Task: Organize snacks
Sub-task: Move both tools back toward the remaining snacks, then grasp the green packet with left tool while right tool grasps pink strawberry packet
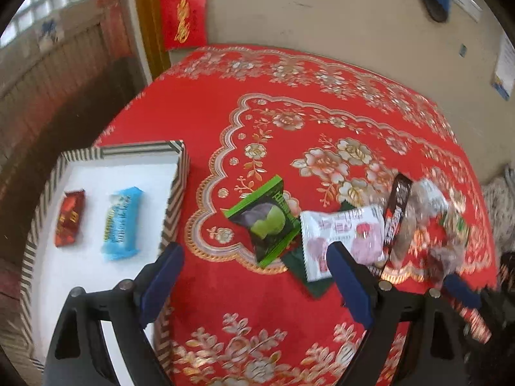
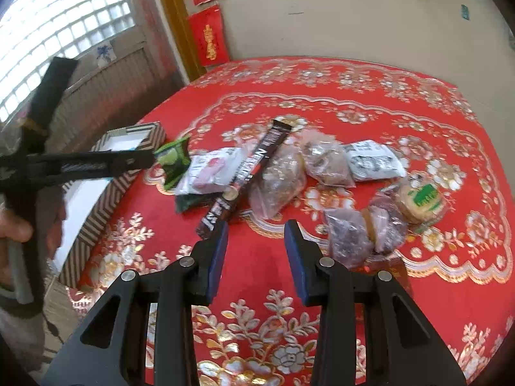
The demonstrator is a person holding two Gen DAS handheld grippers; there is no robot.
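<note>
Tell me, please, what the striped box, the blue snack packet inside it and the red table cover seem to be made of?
The striped box looks like printed cardboard: thin, stiff walls, a matte white inside. The blue snack packet seems glossy plastic film, with a crinkled surface and crimped ends. The red table cover may be woven cloth or printed vinyl; the shiny floral pattern and the blur leave this open.

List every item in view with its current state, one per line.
Striped box: open, no lid on it, two snacks inside.
Red packet: lying flat in the box.
Blue packet: lying flat in the box.
Green packet: on the tablecloth, outside the box.
Left hand-held gripper: open, empty.
Right hand-held gripper: open, empty.
</note>
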